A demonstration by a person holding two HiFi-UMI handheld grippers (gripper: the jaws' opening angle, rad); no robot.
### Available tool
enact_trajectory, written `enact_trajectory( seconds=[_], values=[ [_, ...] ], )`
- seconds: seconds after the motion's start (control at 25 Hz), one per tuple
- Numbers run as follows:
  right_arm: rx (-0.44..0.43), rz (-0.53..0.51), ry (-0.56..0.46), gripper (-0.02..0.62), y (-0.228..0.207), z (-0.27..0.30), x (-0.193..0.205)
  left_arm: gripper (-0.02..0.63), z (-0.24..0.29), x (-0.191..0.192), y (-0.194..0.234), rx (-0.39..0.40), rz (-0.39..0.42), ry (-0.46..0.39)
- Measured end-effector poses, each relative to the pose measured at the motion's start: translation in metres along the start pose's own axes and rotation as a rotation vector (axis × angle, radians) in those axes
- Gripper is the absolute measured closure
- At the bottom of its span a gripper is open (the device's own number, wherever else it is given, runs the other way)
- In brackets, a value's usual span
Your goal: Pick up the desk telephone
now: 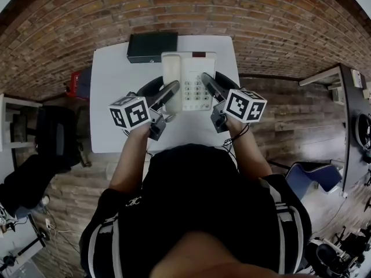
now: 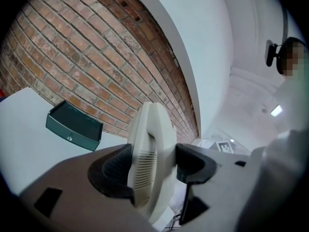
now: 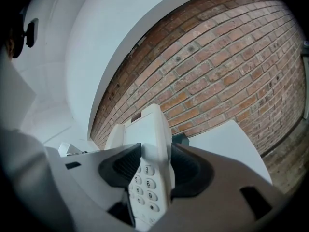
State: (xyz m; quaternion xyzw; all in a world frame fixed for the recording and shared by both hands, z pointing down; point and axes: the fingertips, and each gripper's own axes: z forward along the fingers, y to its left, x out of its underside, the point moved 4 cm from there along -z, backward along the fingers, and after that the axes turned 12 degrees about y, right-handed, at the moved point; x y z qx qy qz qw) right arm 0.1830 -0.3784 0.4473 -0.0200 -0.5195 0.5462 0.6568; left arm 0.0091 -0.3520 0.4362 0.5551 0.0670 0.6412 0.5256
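Note:
The cream desk telephone (image 1: 188,80) hangs in the air above the white table (image 1: 110,103), carried from both sides. My left gripper (image 1: 171,90) is shut on its handset side; in the left gripper view the ribbed end of the telephone (image 2: 147,153) is pinched between the dark pads. My right gripper (image 1: 207,81) is shut on the keypad side, and in the right gripper view the telephone (image 3: 149,149) stands edge-on in the jaws with its number keys showing. The part of the phone below the jaws is hidden.
A dark green box (image 1: 152,46) lies at the table's far edge, just beyond the phone; it appears as the green box (image 2: 75,126) in the left gripper view. A brick wall (image 1: 185,10) rises behind the table. A black chair (image 1: 49,135) stands to the left.

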Motion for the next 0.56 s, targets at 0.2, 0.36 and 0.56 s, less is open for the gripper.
enact_trajectory(
  seconds=[0.2, 0.36, 0.56],
  values=[
    [0.004, 0.014, 0.001, 0.413, -0.0026, 0.0009, 0.0021, 0.318, 0.0021, -0.0007, 0.0014, -0.002, 0.01, 0.012],
    [0.002, 0.017, 0.001, 0.414, -0.0028, 0.001, 0.004, 0.318, 0.0023, 0.0006, 0.0016, 0.0, 0.007, 0.012],
    [0.002, 0.003, 0.007, 0.414, -0.0035, -0.0017, 0.0028, 0.318, 0.0031, 0.004, 0.0003, -0.003, -0.008, 0.014]
  ],
)
